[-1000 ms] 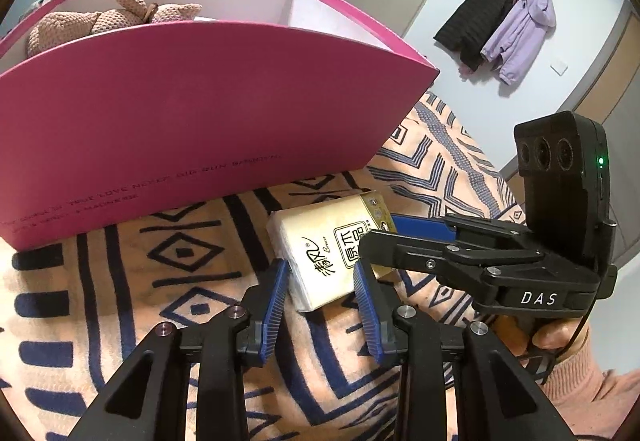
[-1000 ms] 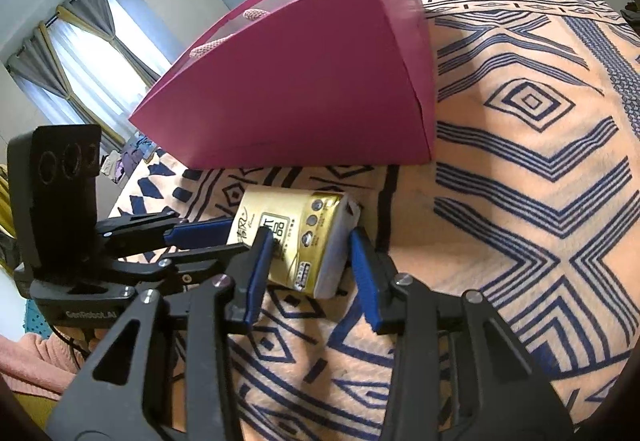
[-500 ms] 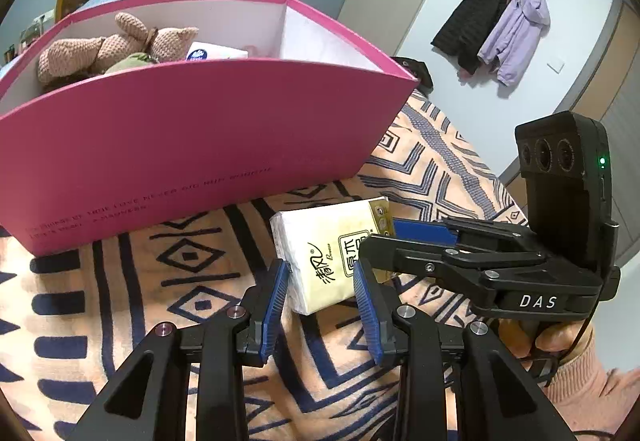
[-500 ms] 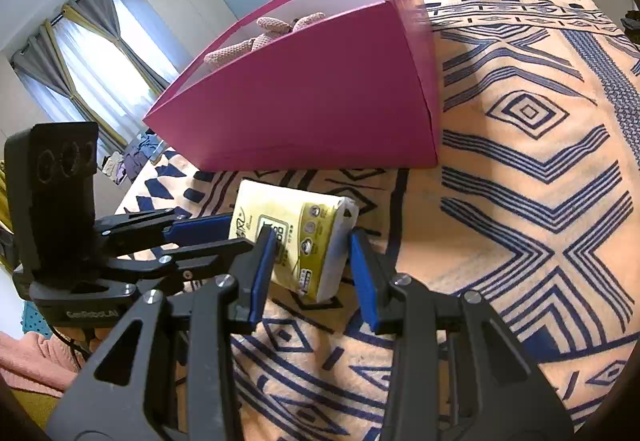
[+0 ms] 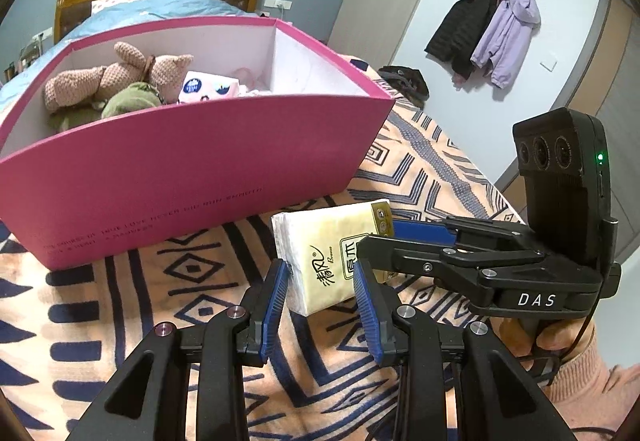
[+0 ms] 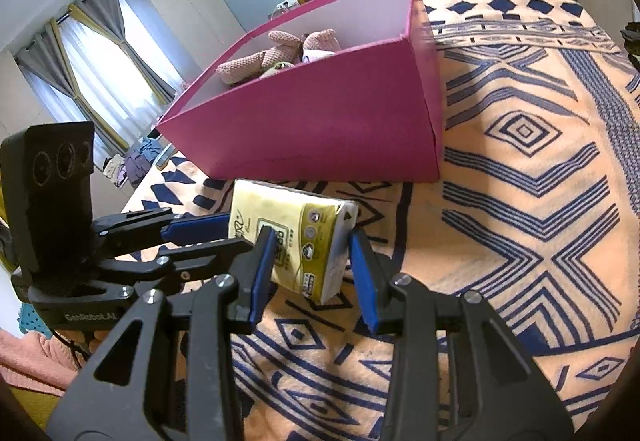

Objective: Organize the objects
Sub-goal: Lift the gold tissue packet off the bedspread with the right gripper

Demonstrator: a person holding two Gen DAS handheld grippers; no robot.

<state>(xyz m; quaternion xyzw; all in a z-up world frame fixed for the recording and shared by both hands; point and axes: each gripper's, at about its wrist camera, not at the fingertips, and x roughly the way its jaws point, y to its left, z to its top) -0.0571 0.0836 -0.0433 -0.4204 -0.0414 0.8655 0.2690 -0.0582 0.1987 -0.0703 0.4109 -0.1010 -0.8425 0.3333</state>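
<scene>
Your left gripper and right gripper both bracket the yellow tissue pack, which is raised above the patterned blanket, just in front of the pink box. In both wrist views one blue pad presses a side of the pack. Contact at the opposite pad cannot be confirmed, so you cannot tell whether either grip is fully clamped. The pack's long axis runs roughly crosswise between your two grippers, tilted. One white end faces the left gripper. The box holds a knitted plush toy and a small white packet.
</scene>
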